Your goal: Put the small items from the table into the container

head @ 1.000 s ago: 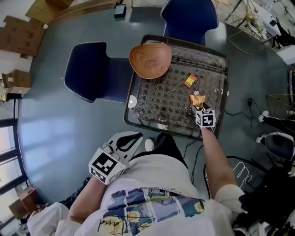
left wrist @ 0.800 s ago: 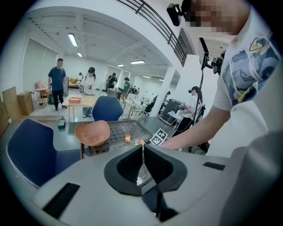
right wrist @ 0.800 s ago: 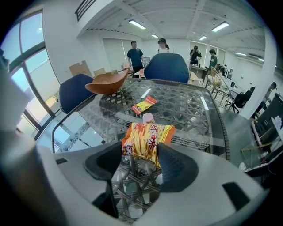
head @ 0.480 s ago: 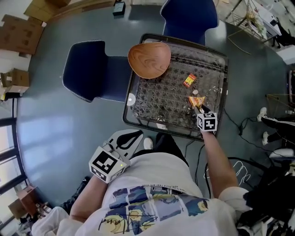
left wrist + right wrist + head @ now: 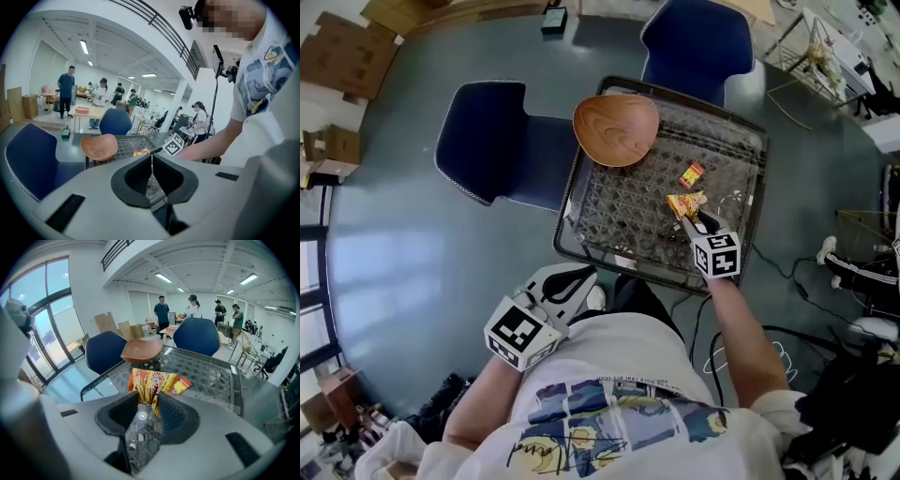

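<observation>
- Over the right side of the glass-topped table (image 5: 623, 216), our right gripper (image 5: 687, 216) has a yellow-and-orange snack packet (image 5: 683, 202) pinched by one end. The jaws are closing on it. In the right gripper view the packet stands up between the pads, clear of the glass.
- We take the wooden bowl (image 5: 616, 129) for the container. It sits at the table's far-left corner, well apart from the held packet, and looks empty from above.
- A small orange packet (image 5: 692, 174) lies flat on the glass, near the held one and on the bowl's side of it.
- Our left gripper (image 5: 577, 277) hangs by our waist, off the table. Its jaws are pressed together with nothing between them.
- Our first worry is the hold. The pads bite only a thin, crinkly end, so we judge the slick wrapper could slide out during the carry and drop back onto the glass.
- The bowl is round-bottomed and seems to overlap the table's rim. A knock from the gripper as it arrives could rock it or push it off the corner.
- If we let go too high or too early, the light packet may flutter past the shallow bowl.
- A low sweep towards the bowl could brush the small orange packet and send it skidding.
</observation>
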`<action>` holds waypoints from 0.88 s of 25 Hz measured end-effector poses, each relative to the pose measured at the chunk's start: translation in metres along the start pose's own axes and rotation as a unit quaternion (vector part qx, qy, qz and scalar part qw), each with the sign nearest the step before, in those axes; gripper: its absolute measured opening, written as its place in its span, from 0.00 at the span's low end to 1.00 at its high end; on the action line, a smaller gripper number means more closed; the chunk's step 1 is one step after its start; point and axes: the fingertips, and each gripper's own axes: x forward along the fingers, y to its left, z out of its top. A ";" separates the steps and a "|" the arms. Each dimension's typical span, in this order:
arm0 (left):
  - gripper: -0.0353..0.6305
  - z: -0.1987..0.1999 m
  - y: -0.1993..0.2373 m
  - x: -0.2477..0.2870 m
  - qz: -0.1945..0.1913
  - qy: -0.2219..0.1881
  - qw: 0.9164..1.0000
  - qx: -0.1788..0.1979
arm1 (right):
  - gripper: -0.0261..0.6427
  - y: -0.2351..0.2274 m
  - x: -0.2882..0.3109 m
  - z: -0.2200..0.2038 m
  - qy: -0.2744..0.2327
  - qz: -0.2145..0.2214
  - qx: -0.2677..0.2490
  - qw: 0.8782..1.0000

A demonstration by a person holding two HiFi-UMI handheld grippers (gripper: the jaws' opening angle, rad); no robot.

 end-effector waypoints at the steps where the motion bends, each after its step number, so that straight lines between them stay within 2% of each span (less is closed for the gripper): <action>1: 0.07 0.001 0.002 -0.002 0.005 -0.003 1.000 -0.004 | 0.25 0.006 0.004 0.014 -0.006 0.010 -0.006 1.000; 7: 0.07 0.002 0.016 -0.020 0.042 -0.017 0.999 -0.023 | 0.25 0.035 0.047 0.095 -0.026 0.054 -0.045 0.997; 11: 0.07 0.000 0.028 -0.035 0.084 -0.027 0.995 -0.041 | 0.25 0.047 0.092 0.135 -0.021 0.078 -0.076 0.994; 16: 0.07 -0.003 0.033 -0.043 0.136 -0.034 0.987 -0.077 | 0.25 0.044 0.142 0.163 0.000 0.097 -0.111 0.989; 22: 0.07 -0.014 0.045 -0.056 0.170 -0.033 0.979 -0.105 | 0.25 0.041 0.194 0.179 0.035 0.091 -0.140 0.985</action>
